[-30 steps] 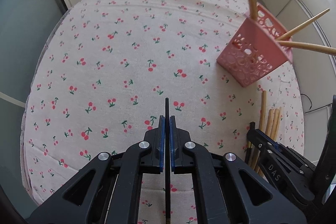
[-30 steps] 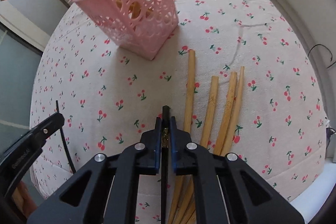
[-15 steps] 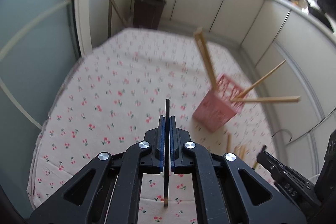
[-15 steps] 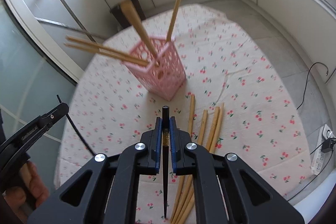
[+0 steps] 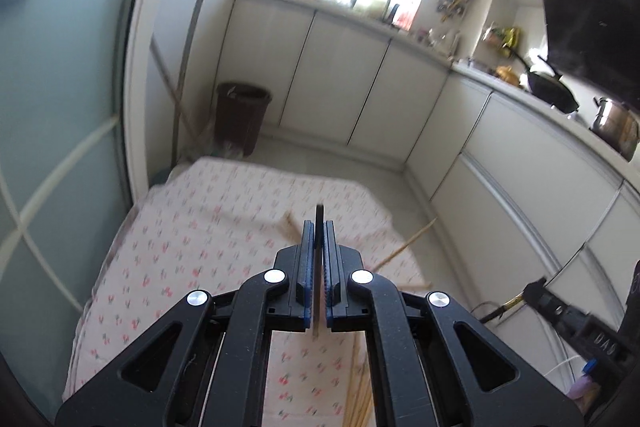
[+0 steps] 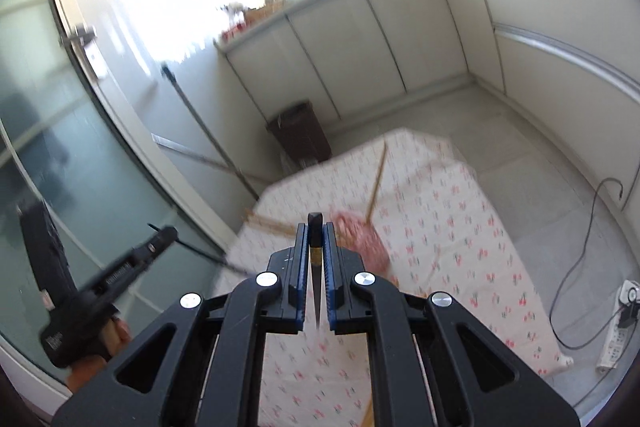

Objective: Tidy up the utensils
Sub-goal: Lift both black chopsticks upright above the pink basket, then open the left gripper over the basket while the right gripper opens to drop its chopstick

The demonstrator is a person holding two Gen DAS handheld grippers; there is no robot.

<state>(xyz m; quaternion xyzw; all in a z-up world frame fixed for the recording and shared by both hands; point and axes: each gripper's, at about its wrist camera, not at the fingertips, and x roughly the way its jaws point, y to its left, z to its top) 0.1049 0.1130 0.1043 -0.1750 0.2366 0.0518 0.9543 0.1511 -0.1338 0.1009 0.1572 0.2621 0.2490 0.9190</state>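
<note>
Left wrist view: left gripper clenched on thin black chopstick, stick upright between the blue pads, tip poking above them. Cherry-print tablecloth below, blurred. Bamboo chopsticks fanning out just past the fingers; holder itself hidden behind them. More bamboo sticks loose on the cloth at bottom.

Right wrist view: right gripper clamped on second black chopstick, thick square end up, gold band near the top, taper pointing down. Pink holder on the cloth just beyond the fingers, perforated, blurred, bamboo sticks leaning out at wide angles.

Likely step: carry to holder. Best to line up above the opening, taper down, steer clear of leaning sticks, release only once well inside.
</note>
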